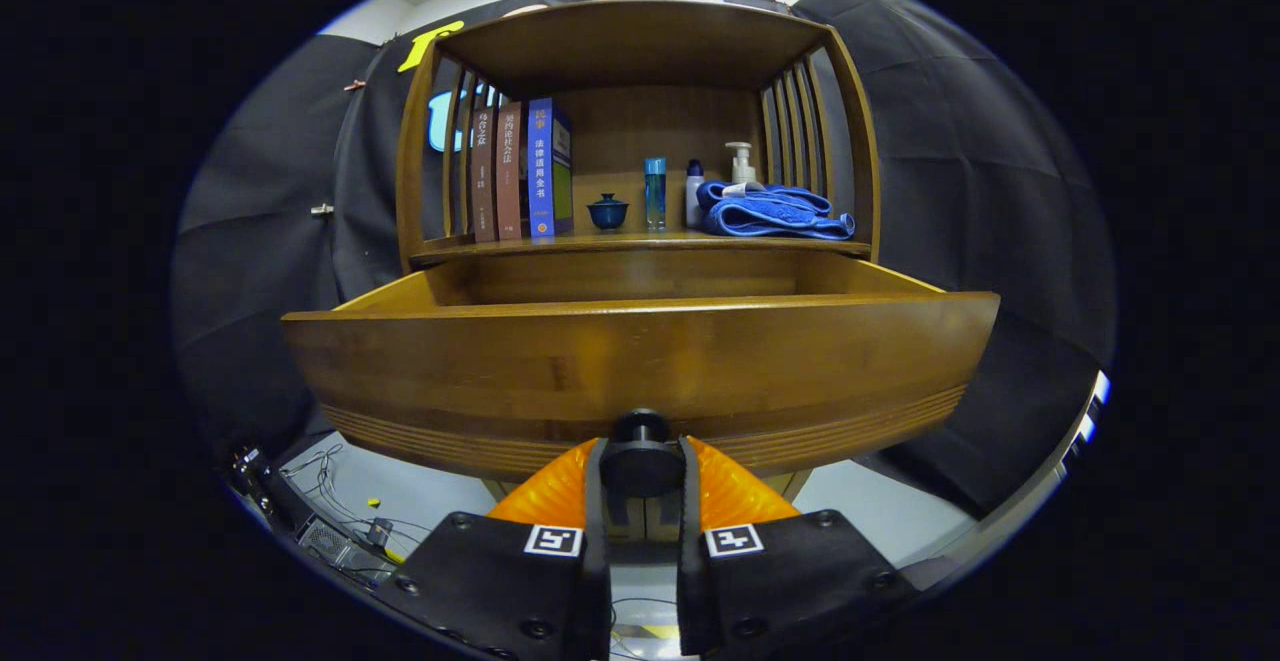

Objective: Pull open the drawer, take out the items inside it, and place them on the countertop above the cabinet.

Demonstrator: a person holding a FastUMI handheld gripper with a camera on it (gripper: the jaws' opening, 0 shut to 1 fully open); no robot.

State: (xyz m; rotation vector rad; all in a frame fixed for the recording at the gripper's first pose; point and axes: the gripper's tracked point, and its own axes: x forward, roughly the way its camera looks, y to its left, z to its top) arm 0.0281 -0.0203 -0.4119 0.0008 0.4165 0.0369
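The round drawer knob (641,461) is held tight between both fingers of the tongs (641,486). The wooden drawer (640,361) is pulled out, straight ahead of the tongs, its long side running across them. What is inside cannot be seen. The surface (640,239) lies above and beyond the drawer.

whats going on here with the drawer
A person's handheld tongs are shut on the round knob of a wooden cabinet's drawer, which is pulled well out. Its inside is hidden from this angle. On the shelf above stand books, a small lidded cup, bottles and a folded blue towel.
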